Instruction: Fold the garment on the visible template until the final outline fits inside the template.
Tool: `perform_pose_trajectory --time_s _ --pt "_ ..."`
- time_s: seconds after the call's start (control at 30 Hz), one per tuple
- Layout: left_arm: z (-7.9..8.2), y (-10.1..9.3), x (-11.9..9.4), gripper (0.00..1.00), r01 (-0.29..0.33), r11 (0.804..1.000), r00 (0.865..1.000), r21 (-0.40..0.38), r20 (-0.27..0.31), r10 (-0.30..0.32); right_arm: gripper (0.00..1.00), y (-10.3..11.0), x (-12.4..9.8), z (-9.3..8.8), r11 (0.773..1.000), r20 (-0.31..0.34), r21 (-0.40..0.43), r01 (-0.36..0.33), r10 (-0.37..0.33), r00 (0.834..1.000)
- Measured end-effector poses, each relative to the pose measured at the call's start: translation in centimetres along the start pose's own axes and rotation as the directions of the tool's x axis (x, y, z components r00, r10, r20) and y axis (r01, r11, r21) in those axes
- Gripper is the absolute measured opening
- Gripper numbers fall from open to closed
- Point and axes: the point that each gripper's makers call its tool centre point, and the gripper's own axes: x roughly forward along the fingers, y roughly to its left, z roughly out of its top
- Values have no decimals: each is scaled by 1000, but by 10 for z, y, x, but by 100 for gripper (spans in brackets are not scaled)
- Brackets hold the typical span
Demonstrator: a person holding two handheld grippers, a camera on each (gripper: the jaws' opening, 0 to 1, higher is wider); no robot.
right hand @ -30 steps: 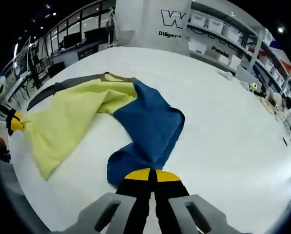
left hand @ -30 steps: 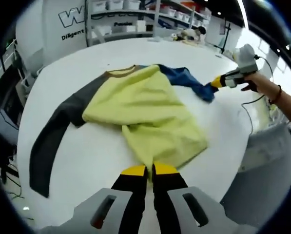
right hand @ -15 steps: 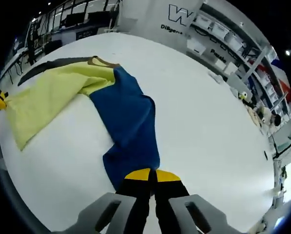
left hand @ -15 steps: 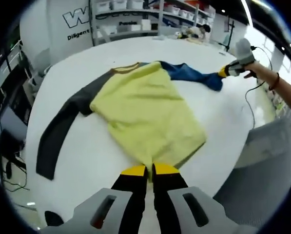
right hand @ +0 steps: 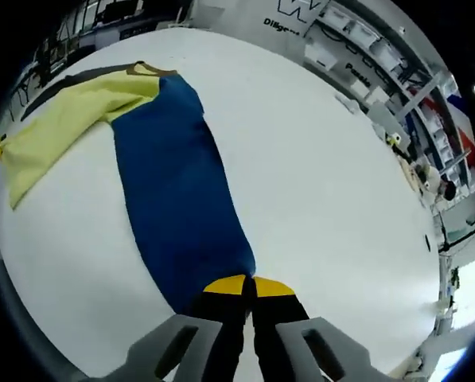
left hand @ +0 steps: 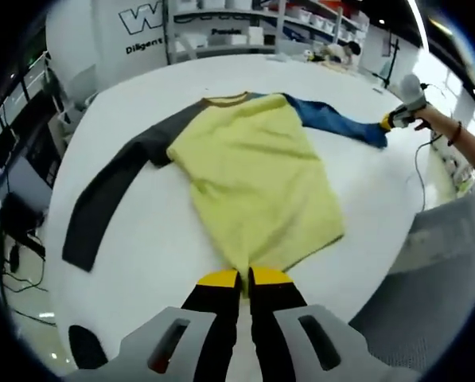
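Garment: a long-sleeved cloth shirt [left hand: 257,179] with a yellow-green body, one dark grey sleeve [left hand: 114,191] and one blue sleeve [right hand: 177,191] is spread flat on the round white table [left hand: 157,255].
Left gripper [left hand: 243,278]: its yellow-tipped black jaws are pressed together on the shirt's bottom hem, at the near table edge.
Right gripper [right hand: 245,286]: its jaws are clamped on the cuff of the blue sleeve, which is drawn out straight from the shoulder.
Grey sleeve: laid outstretched on the table, ungripped.
Collar [left hand: 225,99]: a brown neckband is seen at the far end of the body.
Background: white shelving with bins [right hand: 356,48] is noted beyond the table.
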Motion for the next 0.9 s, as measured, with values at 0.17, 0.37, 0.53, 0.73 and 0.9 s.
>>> perform_pose_trajectory --time_s 0.17,0.37,0.53,0.73,0.9 --pt "-1 1 -2 3 -2 1000 1000 8 -7 3 0 -13 6 -7 1000 -28 13 3 -2 1000" --pt "-1 -2 -4 3 7 1000 1000 -9 -1 -7 0 -14 10 -15 999 -68 35 -4 6 998" --pt "-2 -4 -5 3 14 1000 1000 -23 2 -14 0 -10 8 -23 1000 -101 -3 6 -7 995" --pt "-2 -4 -7 3 13 1000 1000 -29 6 -13 0 -10 14 -28 999 -113 40 10 -6 994" --pt "-1 -4 -7 3 12 1000 1000 -26 4 -12 0 -9 15 -27 997 -89 79 10 -3 996"
